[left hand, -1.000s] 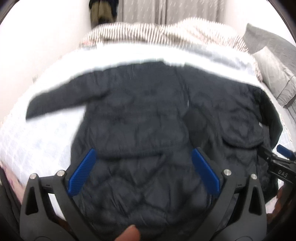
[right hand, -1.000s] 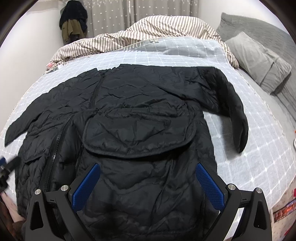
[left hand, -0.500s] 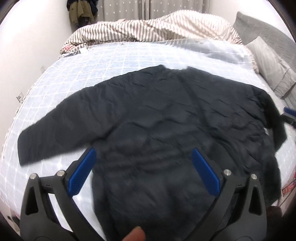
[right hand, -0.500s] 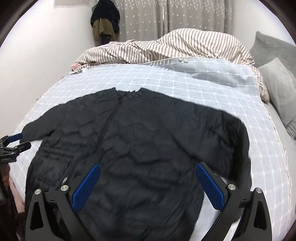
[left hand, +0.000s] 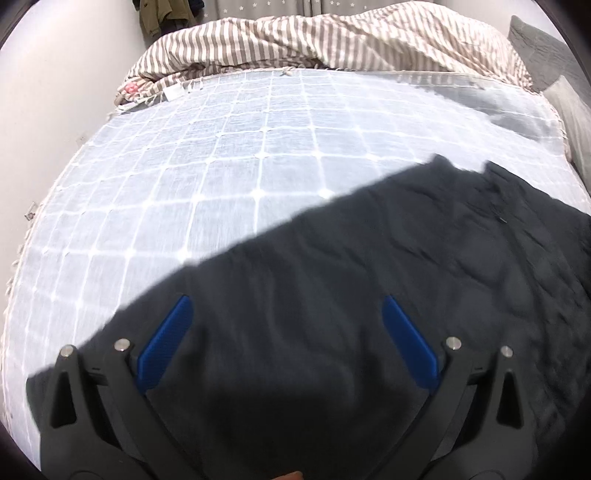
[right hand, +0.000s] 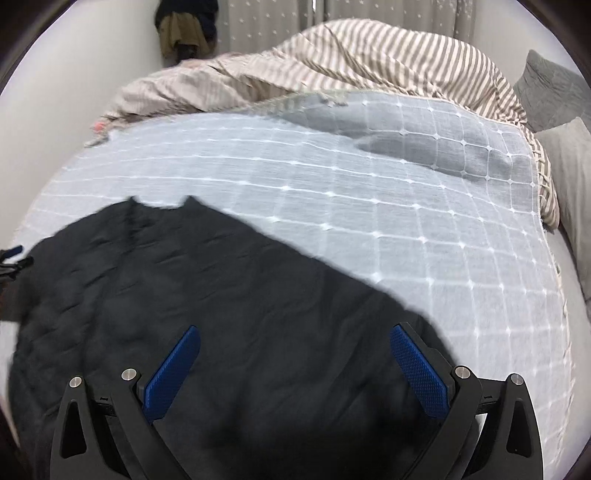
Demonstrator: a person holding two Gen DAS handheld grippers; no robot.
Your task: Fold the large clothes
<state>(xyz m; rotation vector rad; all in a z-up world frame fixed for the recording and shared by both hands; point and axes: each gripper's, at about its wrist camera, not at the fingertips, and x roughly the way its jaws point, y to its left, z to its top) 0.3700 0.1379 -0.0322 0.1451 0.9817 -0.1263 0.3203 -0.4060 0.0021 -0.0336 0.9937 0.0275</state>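
A large black quilted jacket (left hand: pixel 388 288) lies spread flat on the bed's pale checked cover (left hand: pixel 229 155). In the left wrist view its left sleeve runs down to the lower left, under my open, empty left gripper (left hand: pixel 284 332). In the right wrist view the jacket (right hand: pixel 207 288) fills the lower left, its collar notch at the upper left and its right sleeve under my open, empty right gripper (right hand: pixel 293 360). The left gripper's tip (right hand: pixel 13 258) shows at the left edge there.
A striped duvet (left hand: pixel 332 40) is bunched at the far end of the bed. Grey pillows (right hand: pixel 554 96) lie at the right. A wall runs along the left side, with clothes hanging (right hand: pixel 184 33) in the far corner by the curtain.
Both grippers have moved outward and lower: the left toward the jacket's left sleeve, the right toward its right sleeve. The jacket, earlier bunched with a folded flap, now lies spread flat.
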